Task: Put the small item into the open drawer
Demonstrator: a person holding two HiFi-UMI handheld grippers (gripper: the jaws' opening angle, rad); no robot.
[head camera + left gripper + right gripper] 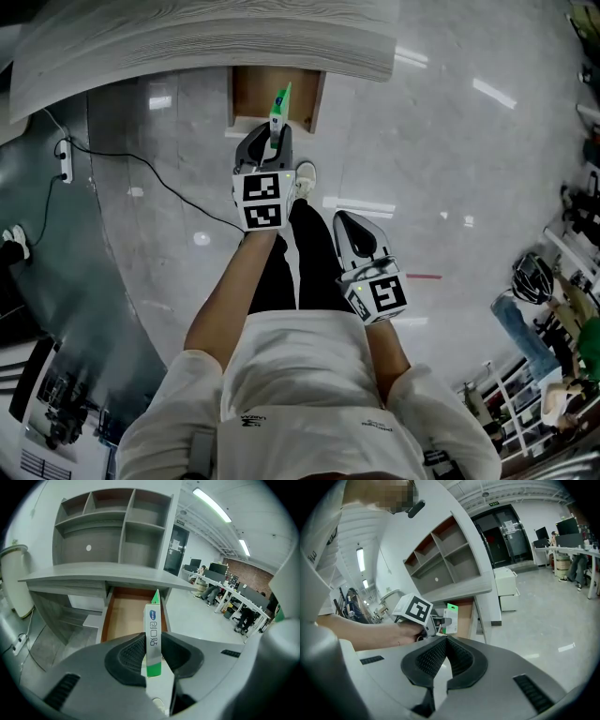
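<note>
White T-shirt of the person [309,375] fills the bottom of the head view, both forearms reaching out. Left gripper [274,133] is clamped on a slim white-and-green cardboard box [279,105]. The box's green end shows against the front of the open brown wooden drawer [248,94], under the grey wood-grain desk top [187,37]. Box not in the drawer yet, by the look of it. Right gripper [343,221] hangs back beside the leg, well apart from the drawer.

Left gripper view: jaws closed on the box's lower part, ribbed pads pressing its two broad faces, narrow printed edge facing the camera. The box stands upright along the jaws and sticks out past the tips, with the drawer interior straight ahead behind it. Grey open shelf unit [117,522] sits above the desk.

Right gripper view: jaws brought together, tips meeting, nothing between them. The left gripper and box show ahead near the drawer.

Handling guess: light, thin carton, fairly stiff but crushable. Flat-face grip low down suits it; modest squeeze.
</note>
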